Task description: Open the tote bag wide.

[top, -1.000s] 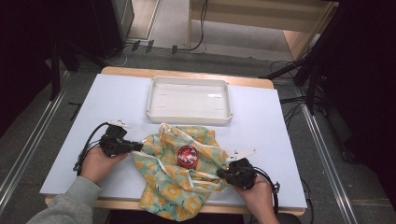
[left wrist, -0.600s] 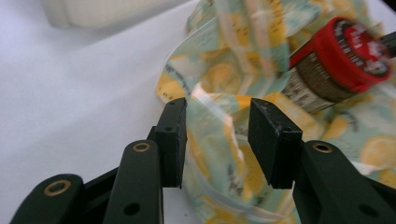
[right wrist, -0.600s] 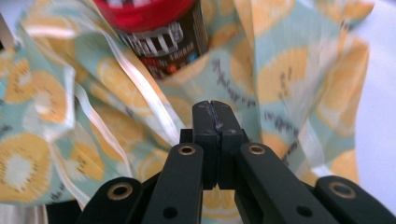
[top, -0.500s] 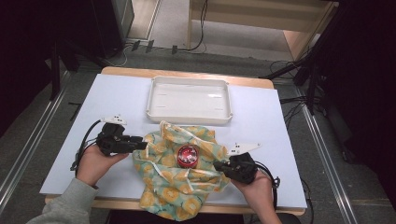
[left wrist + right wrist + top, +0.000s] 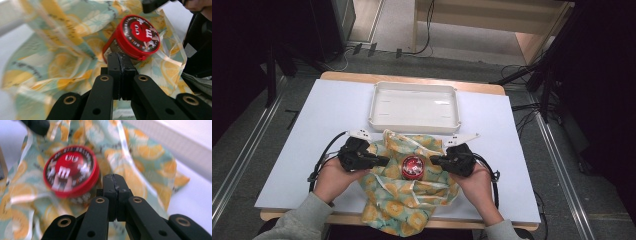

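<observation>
High view: a round red tin (image 5: 413, 166) is seen lid-up on the cloth (image 5: 409, 195), between the left gripper (image 5: 384, 161) and right gripper (image 5: 434, 160); both jaws are pressed together, perhaps pinching cloth.

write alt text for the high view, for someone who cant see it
A person's two black grippers, left and right, close in from either side on a red round tin sitting on a lemon-print cloth. Beyond it on the white table lies an empty white tray.
</observation>
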Demonstrator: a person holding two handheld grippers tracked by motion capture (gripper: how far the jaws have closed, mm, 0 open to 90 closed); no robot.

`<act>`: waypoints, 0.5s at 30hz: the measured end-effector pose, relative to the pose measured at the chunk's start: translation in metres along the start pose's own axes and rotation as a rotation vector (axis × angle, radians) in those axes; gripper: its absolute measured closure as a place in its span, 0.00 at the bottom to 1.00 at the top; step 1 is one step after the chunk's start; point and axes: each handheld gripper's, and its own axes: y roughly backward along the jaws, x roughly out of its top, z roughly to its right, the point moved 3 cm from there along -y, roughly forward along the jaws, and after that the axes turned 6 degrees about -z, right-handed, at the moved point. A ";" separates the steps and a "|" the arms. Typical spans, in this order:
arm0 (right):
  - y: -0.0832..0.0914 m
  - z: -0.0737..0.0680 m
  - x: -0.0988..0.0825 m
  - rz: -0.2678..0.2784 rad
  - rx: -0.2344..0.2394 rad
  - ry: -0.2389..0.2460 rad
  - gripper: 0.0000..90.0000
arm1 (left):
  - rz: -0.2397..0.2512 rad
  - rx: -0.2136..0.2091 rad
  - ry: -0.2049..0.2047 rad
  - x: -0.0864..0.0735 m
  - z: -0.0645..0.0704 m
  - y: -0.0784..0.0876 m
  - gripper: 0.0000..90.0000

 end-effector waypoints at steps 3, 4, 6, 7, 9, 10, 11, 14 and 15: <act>-0.006 0.003 0.010 0.009 0.004 0.005 1.00 | 0.001 -0.002 0.001 0.000 0.004 -0.007 1.00; -0.007 0.003 0.012 0.007 0.006 0.002 1.00 | -0.003 -0.008 0.000 -0.001 0.005 -0.010 1.00; -0.014 0.005 0.017 0.007 0.016 -0.003 1.00 | -0.011 -0.008 0.000 -0.004 0.008 -0.016 1.00; -0.019 0.006 0.019 0.003 0.025 -0.005 1.00 | -0.017 -0.012 0.000 -0.006 0.009 -0.019 1.00; -0.026 0.006 0.020 -0.007 0.039 -0.014 1.00 | -0.033 -0.021 -0.002 -0.011 0.012 -0.025 1.00; -0.029 0.005 0.020 -0.015 0.040 -0.014 1.00 | -0.040 -0.025 -0.001 -0.013 0.014 -0.027 1.00; -0.032 0.005 0.020 -0.023 0.039 -0.007 1.00 | -0.047 -0.026 -0.006 -0.015 0.016 -0.030 1.00; -0.038 0.007 0.019 -0.035 0.040 -0.006 1.00 | -0.062 -0.038 -0.008 -0.022 0.021 -0.035 1.00; -0.039 0.007 0.019 -0.043 0.038 -0.004 1.00 | -0.067 -0.043 -0.007 -0.024 0.023 -0.036 1.00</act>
